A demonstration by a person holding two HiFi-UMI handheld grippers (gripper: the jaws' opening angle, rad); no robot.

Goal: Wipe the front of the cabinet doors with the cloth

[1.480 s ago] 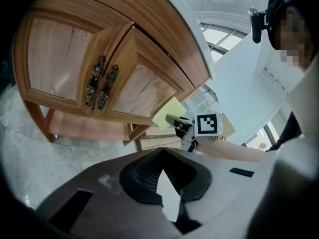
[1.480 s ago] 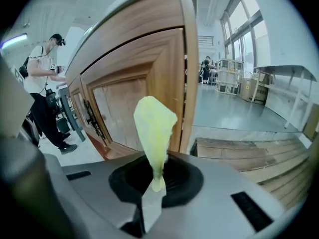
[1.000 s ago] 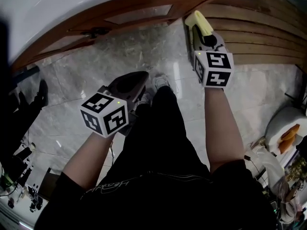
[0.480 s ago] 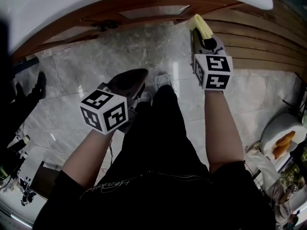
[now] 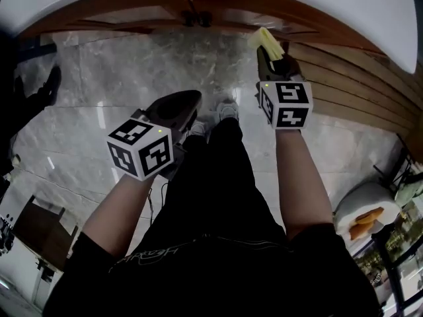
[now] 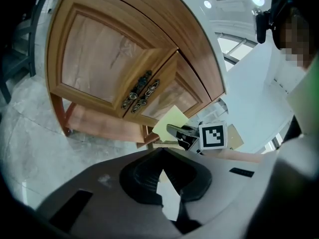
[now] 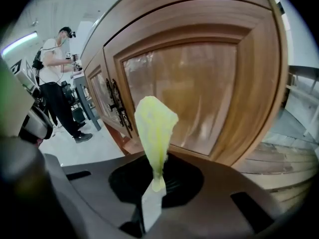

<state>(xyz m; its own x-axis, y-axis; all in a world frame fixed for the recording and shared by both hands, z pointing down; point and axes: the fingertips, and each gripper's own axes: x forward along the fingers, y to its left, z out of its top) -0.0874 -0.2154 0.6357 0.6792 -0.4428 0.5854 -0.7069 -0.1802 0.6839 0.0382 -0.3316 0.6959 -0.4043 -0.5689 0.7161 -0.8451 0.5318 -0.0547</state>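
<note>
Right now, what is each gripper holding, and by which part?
The right gripper pinches the yellow cloth by its lower end; the rest stands free above the jaws. The left gripper is shut on nothing.

Right gripper (image 7: pixel 153 183) pinching a yellow cloth (image 7: pixel 154 133) between closed jaws, cloth standing upright before the wooden cabinet door (image 7: pixel 199 83), dark handles (image 7: pixel 115 106) at left, a person (image 7: pixel 57 83) standing beyond.

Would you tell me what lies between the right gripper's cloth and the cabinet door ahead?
Nothing: in the right gripper view, the yellow cloth, pinched in the right gripper, stands before the cabinet door with no object between them.
</note>
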